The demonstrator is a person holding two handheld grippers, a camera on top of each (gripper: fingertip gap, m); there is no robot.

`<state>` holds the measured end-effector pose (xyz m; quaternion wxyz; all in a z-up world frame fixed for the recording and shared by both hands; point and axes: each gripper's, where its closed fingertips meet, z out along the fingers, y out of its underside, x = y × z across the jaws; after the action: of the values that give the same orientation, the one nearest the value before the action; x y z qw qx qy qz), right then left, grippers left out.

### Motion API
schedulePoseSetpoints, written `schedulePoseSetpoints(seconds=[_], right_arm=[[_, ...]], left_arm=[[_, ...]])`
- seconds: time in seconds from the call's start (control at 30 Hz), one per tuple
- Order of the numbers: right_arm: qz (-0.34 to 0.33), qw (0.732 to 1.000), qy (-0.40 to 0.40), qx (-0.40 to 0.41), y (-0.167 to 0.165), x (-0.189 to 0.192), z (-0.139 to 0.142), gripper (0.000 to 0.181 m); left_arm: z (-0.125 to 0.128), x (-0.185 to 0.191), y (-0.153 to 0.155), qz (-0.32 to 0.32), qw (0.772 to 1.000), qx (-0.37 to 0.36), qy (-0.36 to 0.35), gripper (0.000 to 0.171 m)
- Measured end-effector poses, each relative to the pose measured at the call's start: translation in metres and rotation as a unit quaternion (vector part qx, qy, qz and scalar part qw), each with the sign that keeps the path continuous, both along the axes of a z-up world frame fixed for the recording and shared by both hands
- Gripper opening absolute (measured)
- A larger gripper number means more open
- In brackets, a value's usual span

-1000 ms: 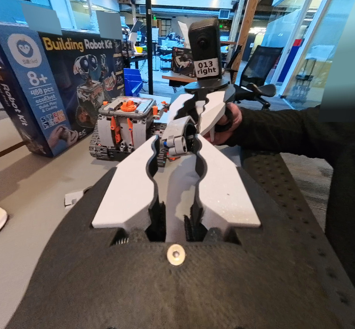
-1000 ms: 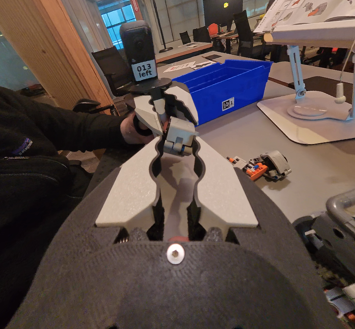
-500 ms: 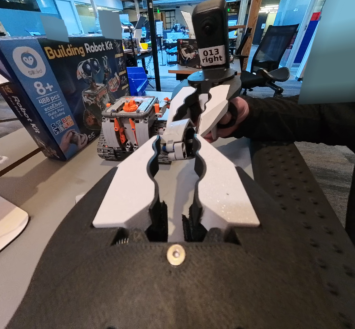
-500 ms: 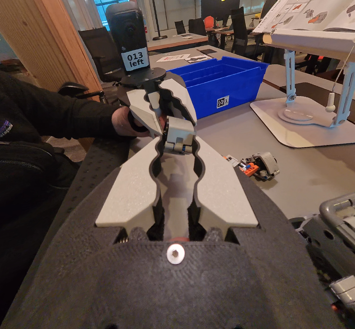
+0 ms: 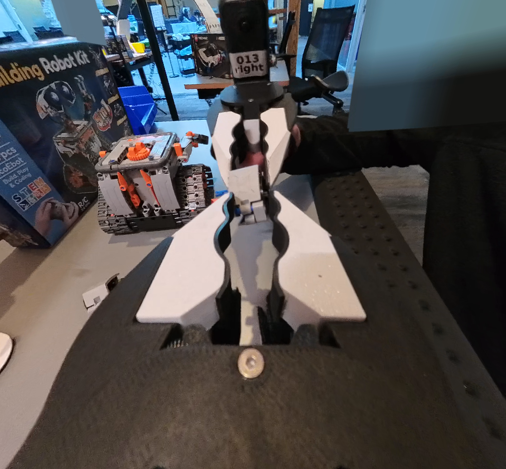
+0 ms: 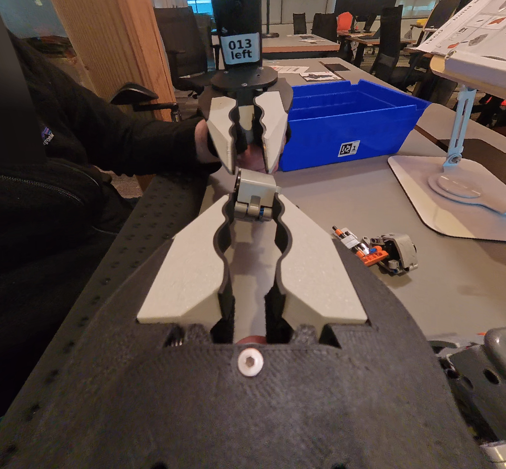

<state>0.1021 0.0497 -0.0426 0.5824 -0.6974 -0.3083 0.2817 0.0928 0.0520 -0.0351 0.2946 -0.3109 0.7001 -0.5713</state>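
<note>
A small grey brick assembly (image 5: 243, 184) with a blue-pinned hinge hangs in the air between my two grippers, which face each other tip to tip. My left gripper (image 5: 253, 196) is shut on its near end in the left wrist view. My right gripper (image 6: 253, 198) is shut on the hinge end of the same assembly (image 6: 256, 186). The left gripper (image 6: 250, 172) shows opposite in the right wrist view, with its tips at the piece's far end. The right gripper (image 5: 247, 184) shows opposite in the left wrist view. A hand in a black sleeve holds each.
A tracked grey-and-orange brick robot body (image 5: 153, 181) stands by a dark kit box (image 5: 49, 140). A blue bin (image 6: 350, 124), a white booklet stand (image 6: 451, 187) and a second small grey-and-orange assembly (image 6: 383, 250) lie on the grey table. A black perforated board (image 5: 356, 223) edges it. My two grippers' fingertips are within a few centimetres of each other.
Both grippers have turned from tilted to head-on and now line up tip to tip. The grey assembly has stayed between them and turned with them.
</note>
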Motion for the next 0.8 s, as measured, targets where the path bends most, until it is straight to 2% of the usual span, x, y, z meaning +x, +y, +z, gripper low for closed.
schedulePoseSetpoints(seconds=[0.07, 0.17, 0.33, 0.6, 0.8], right_arm=[[0.002, 1.0, 0.0, -0.003, 0.0, 0.0, -0.001, 0.025], [0.007, 1.0, -0.004, -0.004, 0.0, -0.003, -0.004, 0.025], [0.01, 1.0, -0.008, 0.006, -0.003, -0.005, -0.001, 0.025], [0.009, 0.998, -0.057, 0.021, -0.005, -0.01, -0.006, 0.025], [0.031, 0.997, -0.062, 0.036, -0.014, -0.017, -0.002, 0.025]], left_arm=[[-0.003, -0.002, -0.001, -0.004, 1.0, 0.003, 0.015, 0.029], [-0.007, -0.003, 0.002, -0.003, 1.0, 0.008, 0.024, 0.025], [-0.017, -0.004, 0.002, -0.014, 0.999, 0.004, 0.051, 0.03], [-0.023, -0.006, -0.001, -0.028, 0.998, 0.012, 0.059, 0.03], [-0.02, -0.012, -0.009, -0.057, 0.997, -0.002, 0.058, 0.029]])
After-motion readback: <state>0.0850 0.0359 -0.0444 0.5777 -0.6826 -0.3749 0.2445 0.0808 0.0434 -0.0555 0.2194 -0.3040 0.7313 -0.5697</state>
